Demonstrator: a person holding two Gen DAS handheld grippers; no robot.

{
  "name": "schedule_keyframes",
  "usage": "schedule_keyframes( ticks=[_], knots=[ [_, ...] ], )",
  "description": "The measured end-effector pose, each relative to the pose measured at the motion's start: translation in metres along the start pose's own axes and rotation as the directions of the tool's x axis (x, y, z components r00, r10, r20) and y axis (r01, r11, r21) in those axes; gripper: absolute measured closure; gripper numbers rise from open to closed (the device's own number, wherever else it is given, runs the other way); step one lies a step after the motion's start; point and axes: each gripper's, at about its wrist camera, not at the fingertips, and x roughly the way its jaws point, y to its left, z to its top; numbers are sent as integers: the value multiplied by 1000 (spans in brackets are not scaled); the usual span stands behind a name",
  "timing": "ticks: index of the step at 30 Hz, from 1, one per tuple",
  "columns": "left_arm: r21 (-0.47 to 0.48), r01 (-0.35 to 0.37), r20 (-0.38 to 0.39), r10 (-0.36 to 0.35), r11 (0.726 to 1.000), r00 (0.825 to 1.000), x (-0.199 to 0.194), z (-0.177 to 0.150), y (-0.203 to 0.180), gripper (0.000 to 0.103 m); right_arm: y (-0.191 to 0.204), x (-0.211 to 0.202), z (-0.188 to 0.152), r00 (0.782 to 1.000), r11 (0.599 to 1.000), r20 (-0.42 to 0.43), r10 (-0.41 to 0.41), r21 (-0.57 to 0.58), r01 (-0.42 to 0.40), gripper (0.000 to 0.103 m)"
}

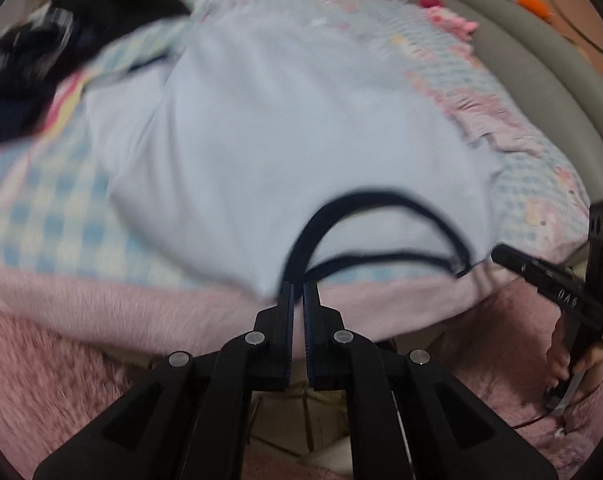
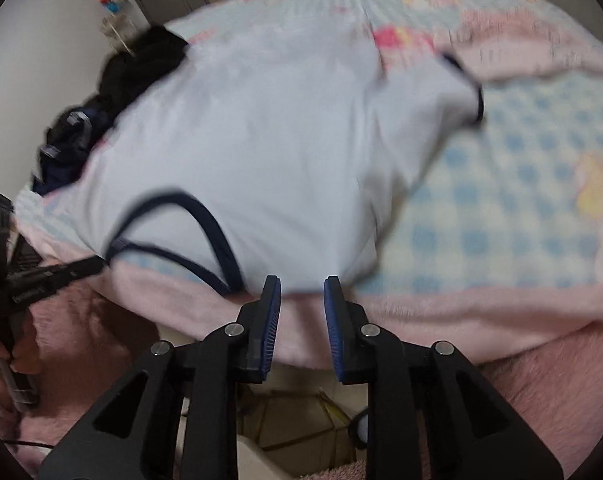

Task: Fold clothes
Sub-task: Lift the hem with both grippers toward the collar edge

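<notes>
A light blue T-shirt (image 1: 281, 128) (image 2: 261, 140) with a navy-trimmed collar (image 1: 381, 196) (image 2: 205, 208) lies spread on a checked blue and pink blanket (image 1: 53, 216) (image 2: 501, 220), collar toward me. My left gripper (image 1: 298, 292) (image 2: 99, 263) is shut on the shirt at the collar's left end. My right gripper (image 2: 301, 283) (image 1: 497, 253) is open at the shoulder edge just right of the collar, with the shirt's edge at its fingertips. Both views are motion-blurred.
A heap of dark clothes (image 1: 101, 8) (image 2: 141, 64) lies beyond the shirt's far left side. A grey padded bed frame (image 1: 541, 80) curves along the right. Pink fluffy fabric (image 1: 61, 360) hangs over the near edge, with tiled floor (image 2: 301, 420) below. A hand (image 1: 581, 364) holds the right gripper.
</notes>
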Motion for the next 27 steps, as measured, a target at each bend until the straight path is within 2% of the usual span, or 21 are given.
schedule_keyframes(
  ticks=[4,7,10,12,14,18,21,24,26,27],
  knots=[
    [25,85,64,-86,996,994,-5,31,-25,97,14,-21,29,993,998,113,19,-54,-13,73],
    [23,92,67,-94,995,993,23,50,-41,97,21,14,28,999,997,32,9,-79,-6,74],
    [30,90,13,-90,996,996,50,49,-56,97,28,50,26,999,994,-50,-4,-105,-1,75],
    [25,89,20,-90,996,996,51,42,-59,97,26,56,6,997,993,-78,-14,-116,5,75],
    [19,89,28,-89,996,996,51,34,-62,97,21,50,-12,993,995,-118,22,-99,-34,75],
    [7,88,45,-89,996,995,52,19,-67,97,2,29,-29,988,996,-135,80,-19,-83,75],
    [78,96,144,-107,992,984,33,30,-91,96,-17,-2,-21,994,993,-32,104,64,-102,75],
    [110,175,97,-185,978,978,50,43,-111,96,-36,-19,-7,997,993,64,48,105,-55,75],
    [135,182,17,-186,974,982,75,46,-123,96,-46,-18,5,997,993,75,-10,120,1,75],
    [143,169,-61,-162,975,985,90,42,-128,96,-52,-18,10,996,991,77,-39,131,28,75]
  ],
)
